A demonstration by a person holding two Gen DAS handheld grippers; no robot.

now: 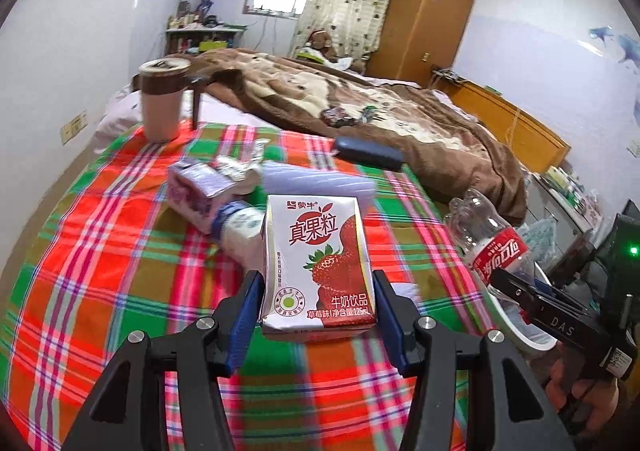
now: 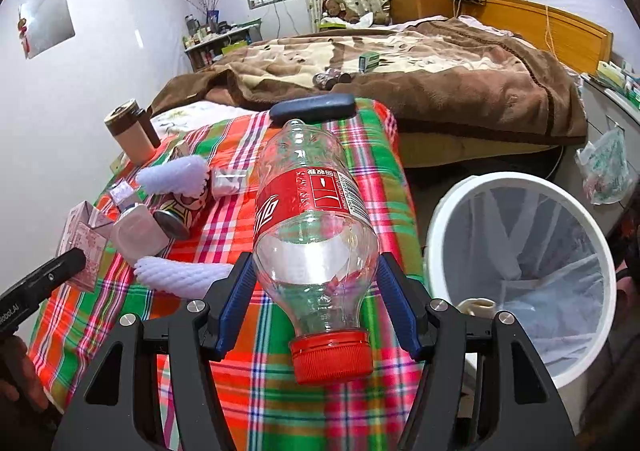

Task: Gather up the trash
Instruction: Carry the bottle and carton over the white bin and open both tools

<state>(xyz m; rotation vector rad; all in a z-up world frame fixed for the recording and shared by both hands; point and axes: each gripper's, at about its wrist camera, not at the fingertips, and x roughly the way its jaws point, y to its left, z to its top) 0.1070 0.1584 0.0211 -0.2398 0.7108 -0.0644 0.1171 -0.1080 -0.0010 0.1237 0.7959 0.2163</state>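
Left fingers: my left gripper [image 1: 316, 283] is clamped on the strawberry milk carton [image 1: 318, 263], one blue pad on each side, the carton upright and lifted clear of the plaid tablecloth [image 1: 100, 259].
Right fingers: my right gripper [image 2: 316, 283] grips the empty cola bottle [image 2: 314, 227] around its wide body, red cap [image 2: 332, 357] pointing back toward me, base pointing away.
Landmark: the white bin [image 2: 520, 251] stands on the floor just beside the table's edge, lined with a bag.
Bottle: near the bin, left of its rim, not yet over the opening.
Carton: farther from the bin than the bottle, over the table.
Done, I judge: something pale already lies at the bin's bottom; two pieces are in hand.
Left, I judge: both need dropping in. A purple carton [image 1: 196, 187], a white bottle [image 1: 244, 227], crumpled wrappers [image 1: 240, 163] and a can [image 2: 180, 211] wait on the table, well apart from the bin.
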